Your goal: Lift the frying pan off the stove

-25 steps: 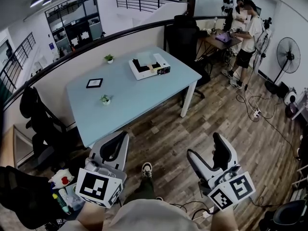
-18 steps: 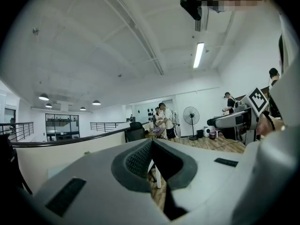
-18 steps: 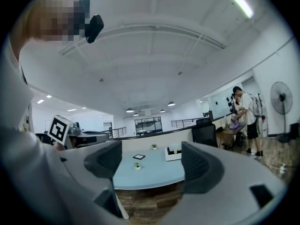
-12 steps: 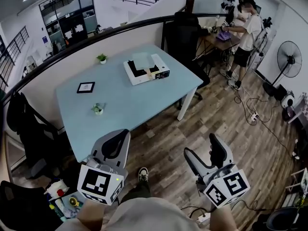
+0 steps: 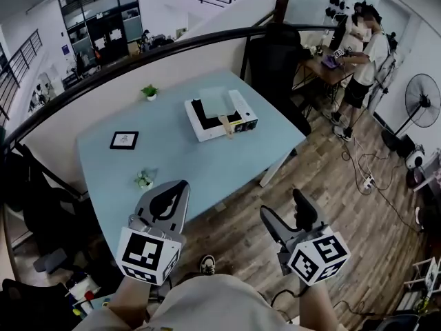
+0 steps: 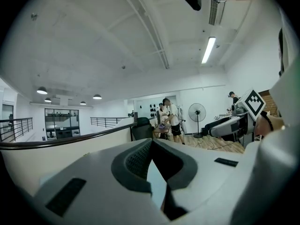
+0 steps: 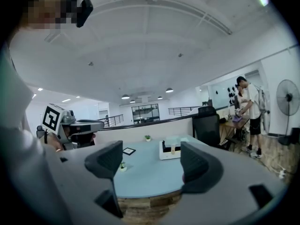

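A white toy stove (image 5: 220, 114) stands on the far side of the light blue table (image 5: 179, 157). On it lies a dark frying pan with a pale wooden handle (image 5: 227, 123); a pale square sheet covers part of the stove top. The right gripper view shows the stove (image 7: 171, 150) small and far off. My left gripper (image 5: 178, 188) hovers over the table's near edge, shut with nothing in it. My right gripper (image 5: 284, 209) hangs over the wooden floor, open and empty. Both are well short of the stove.
Two small potted plants (image 5: 144, 179) (image 5: 149, 91) and a black picture frame (image 5: 125, 140) sit on the table. A black office chair (image 5: 279, 54) stands behind it. A person (image 5: 365, 54) stands at a desk at the back right, near a fan (image 5: 422, 102) and floor cables (image 5: 358, 164).
The table and stove now appear nearer and more central. Both grippers sit a little higher in the view. Their jaws are as before.
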A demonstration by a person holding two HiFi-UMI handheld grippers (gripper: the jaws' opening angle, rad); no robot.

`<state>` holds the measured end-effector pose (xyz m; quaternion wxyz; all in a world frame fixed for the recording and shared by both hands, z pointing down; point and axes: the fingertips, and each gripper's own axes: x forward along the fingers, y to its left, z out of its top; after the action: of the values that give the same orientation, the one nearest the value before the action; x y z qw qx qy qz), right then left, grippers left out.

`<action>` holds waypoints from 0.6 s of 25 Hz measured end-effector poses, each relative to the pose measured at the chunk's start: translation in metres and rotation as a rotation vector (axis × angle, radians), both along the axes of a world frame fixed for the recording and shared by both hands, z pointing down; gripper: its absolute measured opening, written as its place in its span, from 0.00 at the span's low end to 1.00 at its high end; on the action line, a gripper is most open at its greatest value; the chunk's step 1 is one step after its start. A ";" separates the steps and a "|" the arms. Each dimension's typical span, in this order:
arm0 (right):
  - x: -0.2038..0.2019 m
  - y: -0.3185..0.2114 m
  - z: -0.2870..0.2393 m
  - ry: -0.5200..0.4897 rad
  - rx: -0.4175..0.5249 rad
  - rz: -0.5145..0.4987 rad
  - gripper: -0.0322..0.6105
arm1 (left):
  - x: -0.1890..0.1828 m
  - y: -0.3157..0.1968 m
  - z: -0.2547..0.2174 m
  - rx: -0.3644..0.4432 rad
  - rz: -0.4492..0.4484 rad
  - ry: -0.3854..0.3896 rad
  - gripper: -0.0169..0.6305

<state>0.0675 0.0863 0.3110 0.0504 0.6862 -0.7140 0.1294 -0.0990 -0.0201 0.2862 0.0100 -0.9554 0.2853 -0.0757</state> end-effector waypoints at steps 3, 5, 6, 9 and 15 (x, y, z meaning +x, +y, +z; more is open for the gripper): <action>0.004 -0.040 0.010 -0.018 -0.009 -0.006 0.64 | 0.002 -0.036 0.008 -0.003 -0.012 -0.014 0.03; 0.008 -0.064 0.018 -0.034 -0.023 -0.010 0.64 | 0.004 -0.054 0.015 -0.014 -0.020 -0.020 0.03; 0.010 -0.075 0.021 -0.044 -0.031 -0.011 0.64 | 0.006 -0.063 0.018 -0.021 -0.024 -0.023 0.03; 0.019 -0.103 0.032 -0.074 -0.051 -0.005 0.64 | 0.014 -0.082 0.028 -0.042 -0.027 -0.035 0.03; 0.047 -0.147 0.053 -0.118 -0.080 -0.003 0.64 | 0.034 -0.119 0.046 -0.060 -0.051 -0.060 0.03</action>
<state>0.1140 -0.0611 0.3642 0.0356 0.6739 -0.7109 0.1979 -0.0645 -0.1390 0.3327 -0.0122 -0.9449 0.3069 -0.1131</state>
